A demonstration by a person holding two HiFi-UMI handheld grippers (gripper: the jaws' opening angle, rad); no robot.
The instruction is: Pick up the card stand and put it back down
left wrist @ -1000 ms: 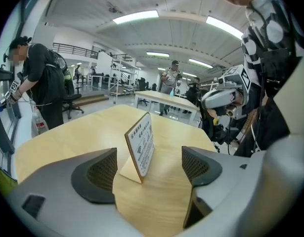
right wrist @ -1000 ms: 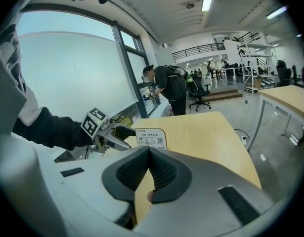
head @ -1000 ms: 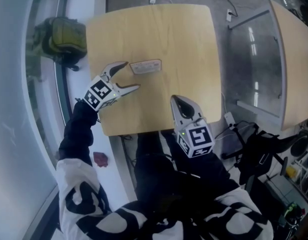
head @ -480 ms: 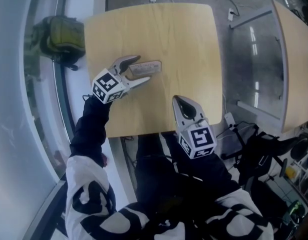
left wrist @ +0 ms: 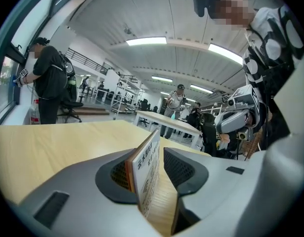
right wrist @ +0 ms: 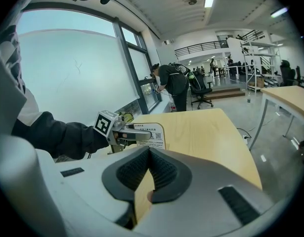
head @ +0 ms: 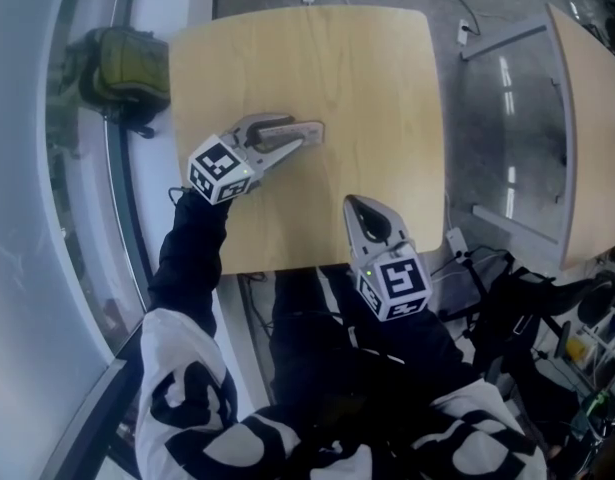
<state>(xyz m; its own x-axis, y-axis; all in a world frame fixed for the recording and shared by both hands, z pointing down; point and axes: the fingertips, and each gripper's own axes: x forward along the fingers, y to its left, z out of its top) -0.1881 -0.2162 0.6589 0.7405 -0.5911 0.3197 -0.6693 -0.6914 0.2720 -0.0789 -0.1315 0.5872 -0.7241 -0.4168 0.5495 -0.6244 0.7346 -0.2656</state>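
A flat card stand (head: 292, 131) with a printed face stands on the wooden table (head: 337, 68), left of centre. My left gripper (head: 312, 133) straddles it and its jaws are closing. In the left gripper view the card stand (left wrist: 148, 174) leans on the left pad, with a narrow gap to the right pad (left wrist: 184, 169). My right gripper (head: 355, 201) hovers at the table's near edge, shut and holding nothing. From the right gripper view (right wrist: 149, 149) the card stand (right wrist: 151, 134) and the left gripper (right wrist: 124, 130) show across the table.
A green backpack (head: 122, 73) lies by the window at the left. A second wooden table (head: 587, 118) with a glass panel stands to the right. Cables run over the floor behind. People stand in the room beyond (left wrist: 48, 78).
My left gripper moved forward and right until its jaws came round the card stand, then narrowed on it. The right gripper has stayed where it was.
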